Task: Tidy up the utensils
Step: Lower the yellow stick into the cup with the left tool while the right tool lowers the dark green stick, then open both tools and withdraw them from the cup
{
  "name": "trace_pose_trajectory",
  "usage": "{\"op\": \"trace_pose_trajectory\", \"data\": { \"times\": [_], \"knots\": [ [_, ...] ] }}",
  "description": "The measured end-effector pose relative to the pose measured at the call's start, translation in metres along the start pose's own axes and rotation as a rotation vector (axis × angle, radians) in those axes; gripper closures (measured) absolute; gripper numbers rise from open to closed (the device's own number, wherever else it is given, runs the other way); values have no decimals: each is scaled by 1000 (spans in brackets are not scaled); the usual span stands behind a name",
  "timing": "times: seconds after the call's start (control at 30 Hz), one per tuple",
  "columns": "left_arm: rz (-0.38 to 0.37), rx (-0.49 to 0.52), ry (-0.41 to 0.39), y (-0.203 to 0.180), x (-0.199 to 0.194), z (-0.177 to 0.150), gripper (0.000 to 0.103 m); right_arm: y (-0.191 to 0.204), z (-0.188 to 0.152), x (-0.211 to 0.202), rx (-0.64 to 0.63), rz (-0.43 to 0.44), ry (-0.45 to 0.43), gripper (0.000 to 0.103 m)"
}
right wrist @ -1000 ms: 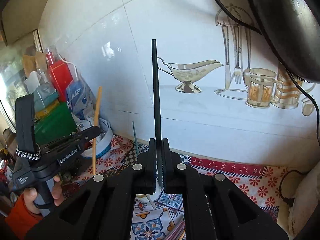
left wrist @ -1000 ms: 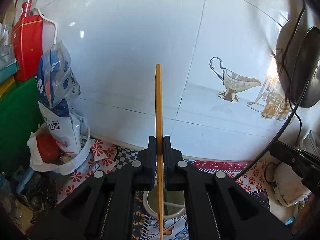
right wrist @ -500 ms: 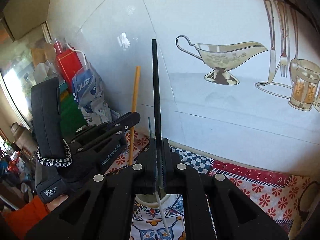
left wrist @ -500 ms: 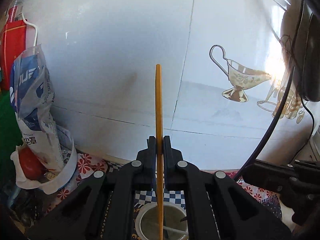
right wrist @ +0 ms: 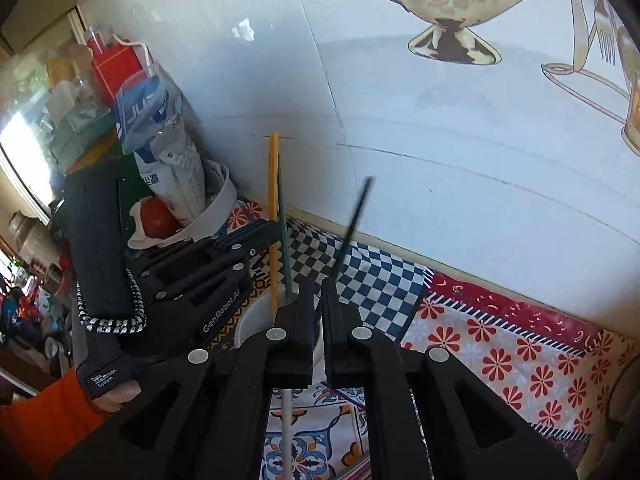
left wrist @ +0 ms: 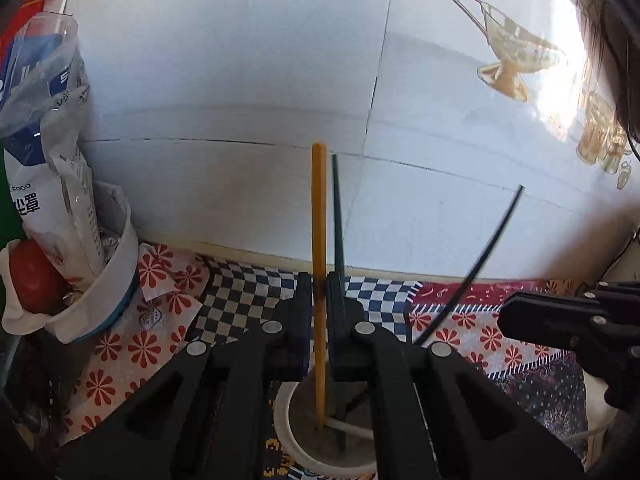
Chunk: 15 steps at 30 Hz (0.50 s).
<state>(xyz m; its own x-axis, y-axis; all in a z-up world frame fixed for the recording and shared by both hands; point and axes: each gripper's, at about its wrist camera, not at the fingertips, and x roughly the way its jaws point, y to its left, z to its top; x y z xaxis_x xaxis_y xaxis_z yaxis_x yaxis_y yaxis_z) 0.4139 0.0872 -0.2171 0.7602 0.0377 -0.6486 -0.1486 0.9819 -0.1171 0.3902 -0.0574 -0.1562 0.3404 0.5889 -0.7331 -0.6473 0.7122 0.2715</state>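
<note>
tiled wall point(left wrist: 240, 80) | left gripper point(left wrist: 319, 288) fingers around orange chopstick point(left wrist: 319, 240) | over white cup point(left wrist: 288, 440)

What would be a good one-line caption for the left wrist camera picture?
Left gripper lowers an orange chopstick into a white cup beside a dark one.

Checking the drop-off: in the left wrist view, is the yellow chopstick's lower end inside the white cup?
Yes, the yellow chopstick runs down between the left gripper fingers into the white cup.
</note>
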Motion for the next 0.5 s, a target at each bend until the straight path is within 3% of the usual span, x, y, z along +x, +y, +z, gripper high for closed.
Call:
{"op": "trace_pose_trajectory", "data": {
  "times": [0.23,0.37,0.5],
  "knots": [
    [-21,40,59,-9,-14,-5,97,-5,-1,-9,8,5,29,99],
    [-31,58,76,-13,-31,-4,84,-3,-1,-23,21,-2,20,97],
    [-36,75,57,-18,-62,-3,69,-1,-6,-45,30,-42,-19,82]
  ]
}}
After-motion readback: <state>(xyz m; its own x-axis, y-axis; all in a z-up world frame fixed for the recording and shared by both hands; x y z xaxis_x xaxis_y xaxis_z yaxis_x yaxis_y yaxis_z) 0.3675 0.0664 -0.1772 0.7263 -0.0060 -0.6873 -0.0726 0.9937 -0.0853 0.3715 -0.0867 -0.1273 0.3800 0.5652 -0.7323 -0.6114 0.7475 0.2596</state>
